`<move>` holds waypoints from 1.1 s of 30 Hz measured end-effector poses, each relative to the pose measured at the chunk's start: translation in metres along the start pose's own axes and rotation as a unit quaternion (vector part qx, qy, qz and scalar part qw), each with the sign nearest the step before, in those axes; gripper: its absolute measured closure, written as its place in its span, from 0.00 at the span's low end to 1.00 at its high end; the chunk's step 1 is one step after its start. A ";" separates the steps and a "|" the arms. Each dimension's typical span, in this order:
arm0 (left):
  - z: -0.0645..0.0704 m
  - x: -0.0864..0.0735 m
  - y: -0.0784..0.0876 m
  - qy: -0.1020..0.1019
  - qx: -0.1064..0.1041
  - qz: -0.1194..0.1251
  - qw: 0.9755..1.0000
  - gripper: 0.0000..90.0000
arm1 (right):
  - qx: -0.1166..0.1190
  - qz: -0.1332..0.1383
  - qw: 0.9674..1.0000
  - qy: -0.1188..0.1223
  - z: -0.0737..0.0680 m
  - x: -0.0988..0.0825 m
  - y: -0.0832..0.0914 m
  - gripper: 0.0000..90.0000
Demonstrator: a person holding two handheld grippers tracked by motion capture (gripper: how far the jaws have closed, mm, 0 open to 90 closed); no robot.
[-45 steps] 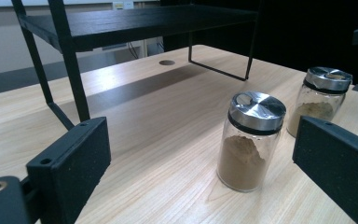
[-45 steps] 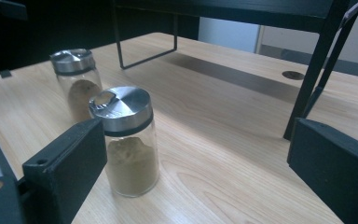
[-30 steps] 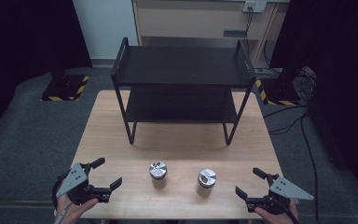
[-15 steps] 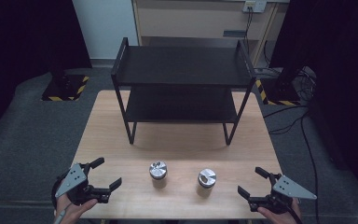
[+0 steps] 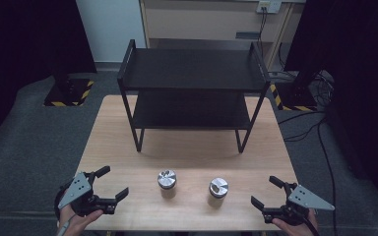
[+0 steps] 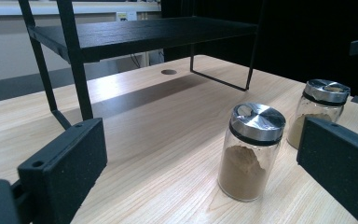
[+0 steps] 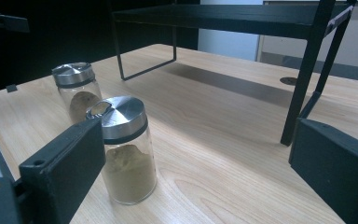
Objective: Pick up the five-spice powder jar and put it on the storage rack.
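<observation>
The left gripper [image 5: 108, 186] had just been opening, jaws spread and empty. The right gripper [image 5: 265, 192] stood spread, both flanking two spice jars [image 5: 167, 183]

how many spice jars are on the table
2. The left jar stands at the table's near edge, closer to the left gripper; the right jar stands beside it, apart, closer to the right gripper. Both shelves look bare.
</observation>
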State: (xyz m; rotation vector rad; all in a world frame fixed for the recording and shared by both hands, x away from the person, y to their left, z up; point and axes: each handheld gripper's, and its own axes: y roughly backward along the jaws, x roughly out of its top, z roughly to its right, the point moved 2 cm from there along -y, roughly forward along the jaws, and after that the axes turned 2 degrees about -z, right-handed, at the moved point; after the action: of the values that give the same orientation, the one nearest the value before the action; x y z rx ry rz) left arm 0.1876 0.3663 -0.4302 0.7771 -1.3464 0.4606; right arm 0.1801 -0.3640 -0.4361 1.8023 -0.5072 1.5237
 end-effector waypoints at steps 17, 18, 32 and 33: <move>0.000 0.000 0.001 0.000 -0.001 0.003 1.000 0.00 | 0.002 0.007 1.000 0.001 0.003 -0.001 0.000 0.05; 0.000 0.000 0.001 -0.001 -0.001 0.003 1.000 0.00 | 0.002 0.007 1.000 0.000 0.003 -0.001 0.000 0.05; -0.010 0.007 0.004 0.019 -0.023 0.022 0.999 0.01 | 0.003 0.008 1.000 -0.005 0.003 -0.002 0.000 0.05; -0.010 0.008 0.004 0.018 -0.025 0.022 0.999 0.01 | 0.004 0.008 1.000 -0.005 0.004 -0.002 0.000 0.05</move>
State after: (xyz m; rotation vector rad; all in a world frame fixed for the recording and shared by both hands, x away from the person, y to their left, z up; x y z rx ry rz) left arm 0.1935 0.3746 -0.4215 0.6962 -1.3389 0.4726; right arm 0.1818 -0.3672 -0.4385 1.8172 -0.5233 1.5292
